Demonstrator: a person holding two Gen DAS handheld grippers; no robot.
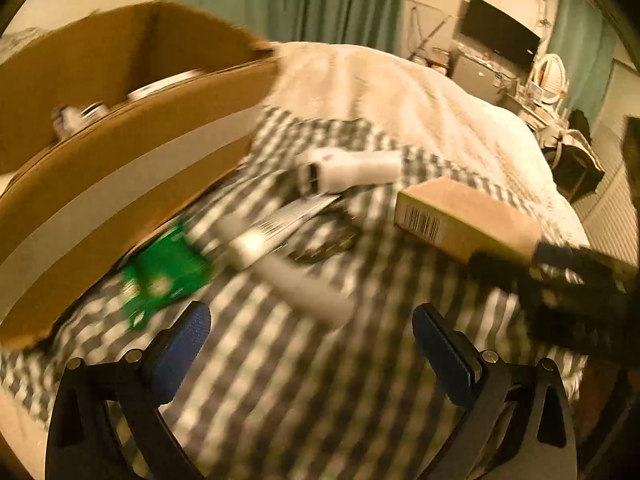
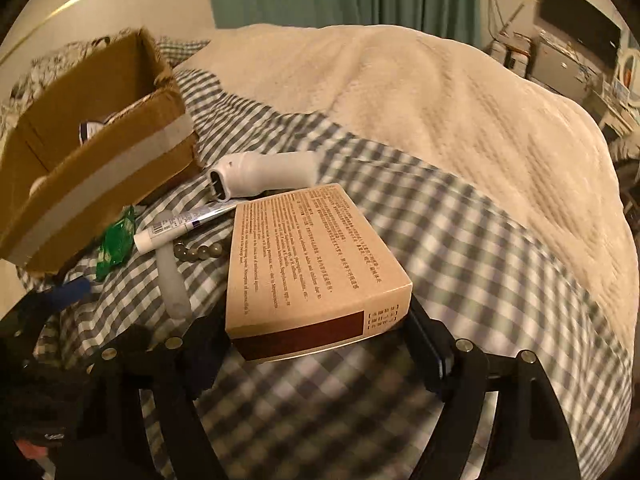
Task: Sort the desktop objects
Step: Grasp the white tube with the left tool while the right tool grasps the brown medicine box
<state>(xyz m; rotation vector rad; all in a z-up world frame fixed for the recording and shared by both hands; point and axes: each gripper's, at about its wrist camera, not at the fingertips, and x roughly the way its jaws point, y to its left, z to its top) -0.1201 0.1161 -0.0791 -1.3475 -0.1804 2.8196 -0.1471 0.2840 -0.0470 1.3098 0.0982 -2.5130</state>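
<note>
The right tongs [image 2: 316,344] hold a tan printed box [image 2: 316,264] by its near end, 1 finger on each side, so the box juts out ahead of the camera and clear of the checked bedsheet [image 2: 460,248]; gripping the short end probably leaves the long body free to be tipped into a container. The cardboard box [image 2: 100,184] sits at the far left of the bed with its top open, and a few small items already show inside it, which suggests it is the collecting place. Just to the right of it and near it lies the unsorted clutter: a white handle-shaped device [image 2: 264,176], a white tube [image 2: 184,224], a green packet [image 2: 116,244] and a string of beads [image 2: 196,252], all close together, likely because they await their turn. The left tongs [image 1: 312,344] are spread wide with nothing between them, hovering over the sheet near the green packet [image 1: 164,276], seemingly ready for the next pick. That view is blurred.
</note>
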